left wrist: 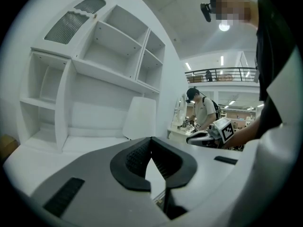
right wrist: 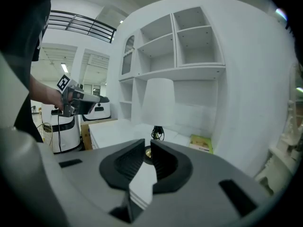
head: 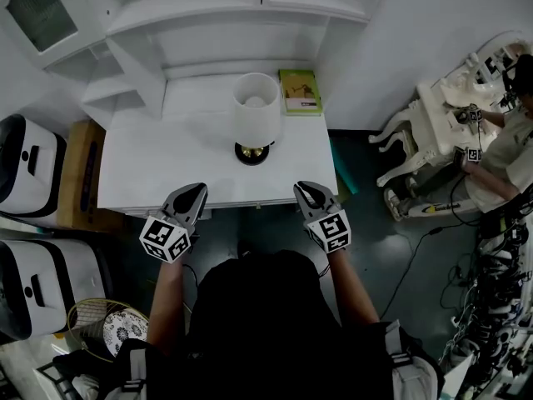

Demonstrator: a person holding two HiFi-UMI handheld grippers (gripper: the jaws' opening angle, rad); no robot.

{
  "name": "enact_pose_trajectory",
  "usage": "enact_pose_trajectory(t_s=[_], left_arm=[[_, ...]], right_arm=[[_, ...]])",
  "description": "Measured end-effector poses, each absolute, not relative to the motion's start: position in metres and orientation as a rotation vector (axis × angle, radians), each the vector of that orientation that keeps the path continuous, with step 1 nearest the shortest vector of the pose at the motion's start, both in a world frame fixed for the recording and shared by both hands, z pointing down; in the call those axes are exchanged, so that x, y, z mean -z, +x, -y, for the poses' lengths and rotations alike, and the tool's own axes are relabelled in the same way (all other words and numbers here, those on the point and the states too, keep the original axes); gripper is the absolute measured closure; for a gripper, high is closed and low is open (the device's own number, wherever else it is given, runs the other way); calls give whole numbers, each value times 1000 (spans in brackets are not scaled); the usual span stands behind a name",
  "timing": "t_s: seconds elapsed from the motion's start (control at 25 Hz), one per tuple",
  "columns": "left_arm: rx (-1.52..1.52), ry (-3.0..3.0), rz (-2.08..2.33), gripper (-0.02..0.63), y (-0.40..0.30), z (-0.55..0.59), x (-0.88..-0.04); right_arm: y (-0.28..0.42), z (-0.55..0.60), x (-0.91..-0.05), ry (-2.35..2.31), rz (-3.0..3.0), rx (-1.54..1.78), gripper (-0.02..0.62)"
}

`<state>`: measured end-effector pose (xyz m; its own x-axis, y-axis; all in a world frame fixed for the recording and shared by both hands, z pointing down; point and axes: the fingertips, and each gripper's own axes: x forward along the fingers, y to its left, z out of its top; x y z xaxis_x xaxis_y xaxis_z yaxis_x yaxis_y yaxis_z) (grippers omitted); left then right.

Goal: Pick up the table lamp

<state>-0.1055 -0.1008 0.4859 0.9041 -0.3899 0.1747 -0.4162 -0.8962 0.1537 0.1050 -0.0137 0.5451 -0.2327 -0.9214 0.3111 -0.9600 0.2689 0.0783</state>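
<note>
A table lamp (head: 254, 111) with a white drum shade and a dark, brass-trimmed base stands upright near the middle of the white desk (head: 150, 165). My left gripper (head: 198, 190) hovers at the desk's front edge, left of the lamp, jaws shut and empty. My right gripper (head: 303, 189) sits at the same edge, right of the lamp, tips all but touching, nothing between them. In the left gripper view the gripper (left wrist: 151, 140) points at the shade (left wrist: 140, 117). From the right gripper view, the gripper (right wrist: 145, 143) faces the lamp (right wrist: 158, 100) ahead, well short of it.
A green book (head: 300, 91) lies at the desk's back right corner. White shelves (head: 208, 15) rise behind the desk. White cases (head: 29, 161) and a cardboard box (head: 79, 173) stand left. A white ornate chair (head: 433, 132) and a person (head: 500, 157) are right.
</note>
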Motion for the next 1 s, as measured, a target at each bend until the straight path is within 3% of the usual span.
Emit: enact_pose_trajectory(t_s=[0.16,0.36,1.0], left_arm=[[-201,2872,629,597,-114,112,-487],[-222,2861,651,595,-125,121,-488],[-240,2781,866,595,-148,152,-486]], right_arm=[[95,35,-552,1703,2257,-182,481],[90,59,-554,1637,2277,-164,448],[77,135,-596,1451,2408,-202,425]])
